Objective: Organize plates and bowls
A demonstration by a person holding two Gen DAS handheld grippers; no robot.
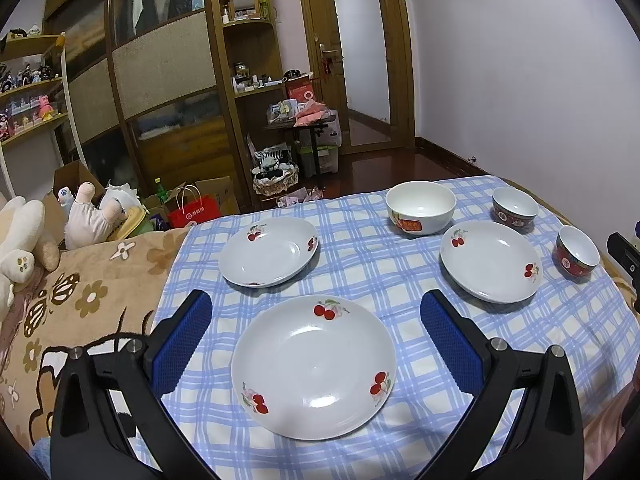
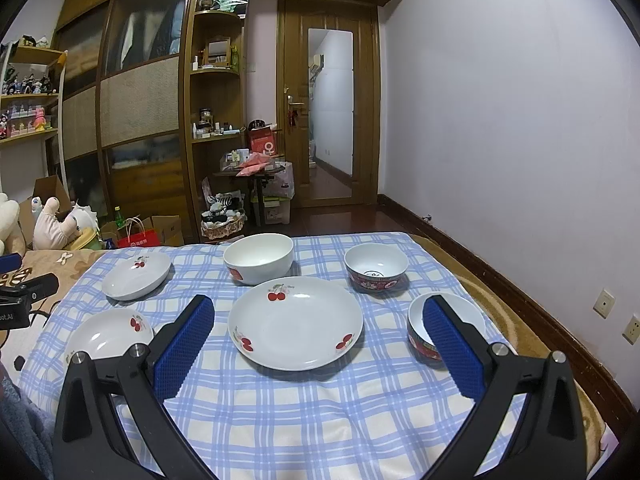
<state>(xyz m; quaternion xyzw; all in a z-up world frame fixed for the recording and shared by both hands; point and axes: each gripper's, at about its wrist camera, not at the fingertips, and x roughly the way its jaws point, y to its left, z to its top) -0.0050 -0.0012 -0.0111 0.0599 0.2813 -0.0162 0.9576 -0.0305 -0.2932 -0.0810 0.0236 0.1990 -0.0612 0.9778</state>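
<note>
Hovering wide open and empty, the left hand-held gripper (image 1: pixel 316 312) and right hand-held gripper (image 2: pixel 318 316) face cherry-patterned plates (image 1: pixel 314 366) on a checked cloth (image 1: pixel 360 264).

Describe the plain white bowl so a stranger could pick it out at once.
Start at the blue checked cloth and look to its far edge, toward the wooden door. The white bowl sits there, just behind the middle cherry plate. It is the largest bowl, white outside with one red label, unlike the two small red-patterned bowls.

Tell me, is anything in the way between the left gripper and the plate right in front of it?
No. The left gripper is open, and the nearest cherry plate lies between its fingers with only checked cloth around it.
</note>
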